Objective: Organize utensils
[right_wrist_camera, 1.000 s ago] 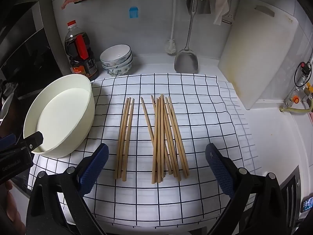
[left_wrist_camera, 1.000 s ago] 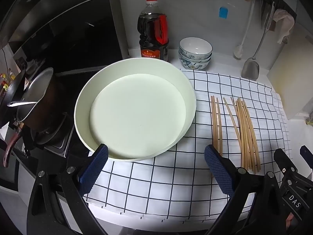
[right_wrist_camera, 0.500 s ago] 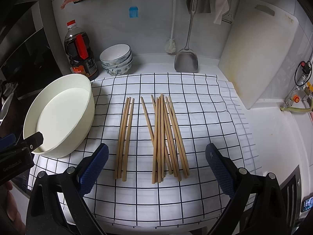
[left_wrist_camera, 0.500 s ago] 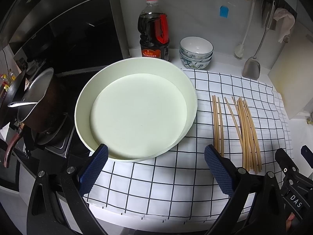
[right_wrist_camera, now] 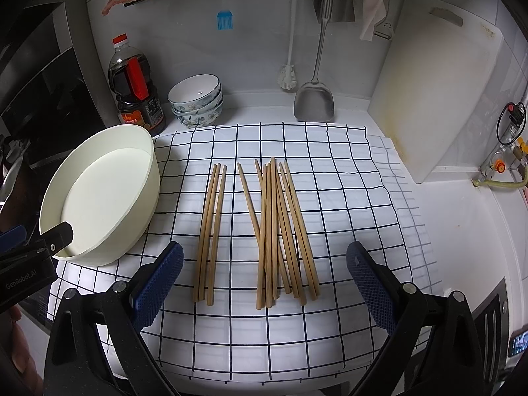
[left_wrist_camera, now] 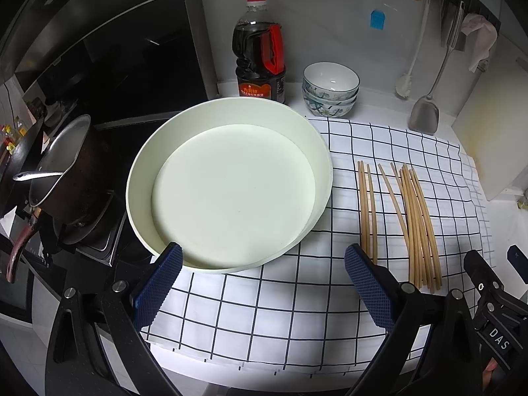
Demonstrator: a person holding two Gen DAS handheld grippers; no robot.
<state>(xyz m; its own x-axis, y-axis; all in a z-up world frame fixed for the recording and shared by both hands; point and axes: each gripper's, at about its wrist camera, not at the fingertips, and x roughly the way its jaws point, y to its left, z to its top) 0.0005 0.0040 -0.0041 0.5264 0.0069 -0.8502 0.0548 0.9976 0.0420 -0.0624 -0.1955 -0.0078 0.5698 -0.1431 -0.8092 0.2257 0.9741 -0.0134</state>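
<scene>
On the checked cloth [right_wrist_camera: 330,171] beside the big white bowl [right_wrist_camera: 99,194] lie the chopsticks [right_wrist_camera: 280,227], and both the left gripper [left_wrist_camera: 262,283] and right gripper [right_wrist_camera: 264,280] have their fingers spread wide and empty, so grabbing crossed sticks could knock others away.

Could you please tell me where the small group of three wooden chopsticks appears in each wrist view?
Left wrist view: the small group of three wooden chopsticks lies right of centre, just right of the large round white basin.
Right wrist view: it lies left of centre, between the basin and the larger chopstick pile.
Shared landmark: the stacked patterned bowls by the back wall.
</scene>
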